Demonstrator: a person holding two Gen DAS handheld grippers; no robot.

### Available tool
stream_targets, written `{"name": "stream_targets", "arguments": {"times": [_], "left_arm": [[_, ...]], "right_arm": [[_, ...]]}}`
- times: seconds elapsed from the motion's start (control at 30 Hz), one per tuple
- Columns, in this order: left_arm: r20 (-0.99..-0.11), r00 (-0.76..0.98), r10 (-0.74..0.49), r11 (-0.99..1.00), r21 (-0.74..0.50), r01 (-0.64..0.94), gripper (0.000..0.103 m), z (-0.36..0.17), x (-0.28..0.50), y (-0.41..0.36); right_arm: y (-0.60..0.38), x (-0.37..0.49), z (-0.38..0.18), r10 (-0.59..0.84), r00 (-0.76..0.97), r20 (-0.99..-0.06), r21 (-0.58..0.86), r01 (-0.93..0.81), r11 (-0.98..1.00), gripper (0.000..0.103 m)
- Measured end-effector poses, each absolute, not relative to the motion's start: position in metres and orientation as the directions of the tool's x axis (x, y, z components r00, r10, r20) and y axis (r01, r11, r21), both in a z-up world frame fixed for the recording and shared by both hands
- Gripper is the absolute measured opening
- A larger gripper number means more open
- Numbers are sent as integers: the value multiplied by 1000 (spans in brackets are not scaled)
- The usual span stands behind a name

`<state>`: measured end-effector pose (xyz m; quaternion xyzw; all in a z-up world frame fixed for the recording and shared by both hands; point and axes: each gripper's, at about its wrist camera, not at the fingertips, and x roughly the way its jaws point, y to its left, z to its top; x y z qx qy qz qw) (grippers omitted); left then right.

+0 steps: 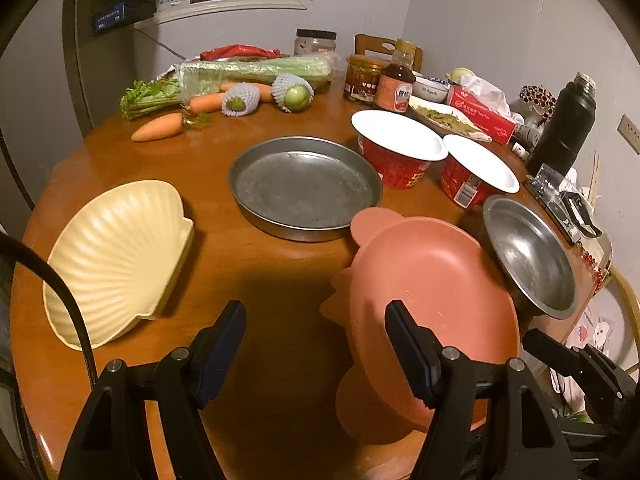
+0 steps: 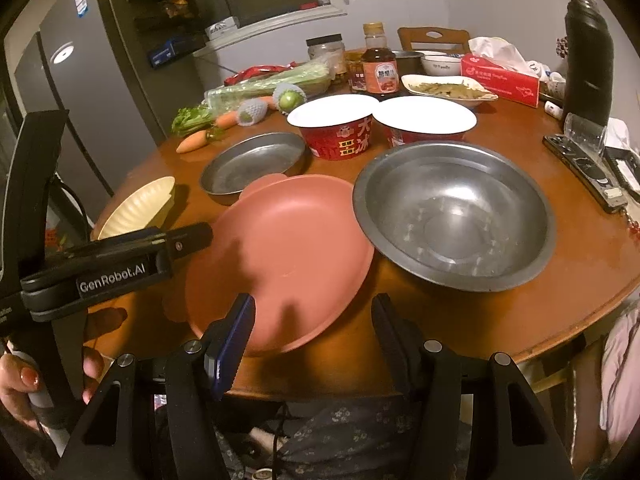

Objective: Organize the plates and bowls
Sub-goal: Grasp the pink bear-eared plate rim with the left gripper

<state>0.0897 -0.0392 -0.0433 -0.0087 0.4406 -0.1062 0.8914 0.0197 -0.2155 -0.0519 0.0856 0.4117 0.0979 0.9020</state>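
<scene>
Pink plate (image 2: pixel 288 248), steel bowl (image 2: pixel 452 216), wooden table (image 2: pixel 520 304)

left hand-held gripper (image 1: pixel 314 338) jaws apart, nothing between; right hand-held gripper (image 2: pixel 314 326) likewise, both angled downward.

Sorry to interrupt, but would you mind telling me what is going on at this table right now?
A person holds a gripper in each hand over a round wooden table to sort dishes. Both the left gripper and the right gripper hover with open jaws, holding nothing. Nearest them lies a pink plate, with a steel bowl, a cream shell dish, a flat steel pan and two red paper bowls unstacked.
</scene>
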Motion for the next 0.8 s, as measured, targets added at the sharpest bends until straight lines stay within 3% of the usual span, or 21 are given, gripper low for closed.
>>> {"name": "stream_targets", "arguments": {"times": [0.37, 0.5, 0.63, 0.8], "left_arm": [[-797, 566, -213, 973, -118, 199, 70, -59, 98, -51], [-798, 562, -219, 970, -117, 212, 64, -62, 99, -55], [-795, 559, -237, 965, -124, 233, 44, -61, 99, -57], [-794, 554, -251, 961, -137, 239, 40, -60, 96, -56]], "right_arm": [[-214, 34, -62, 230, 653, -721, 207, -114, 972, 60], [-211, 35, -65, 236, 653, -720, 200, -130, 971, 59], [-206, 35, -65, 237, 657, -715, 185, -149, 971, 57], [-200, 32, -62, 243, 658, -712, 174, -170, 970, 55]]}}
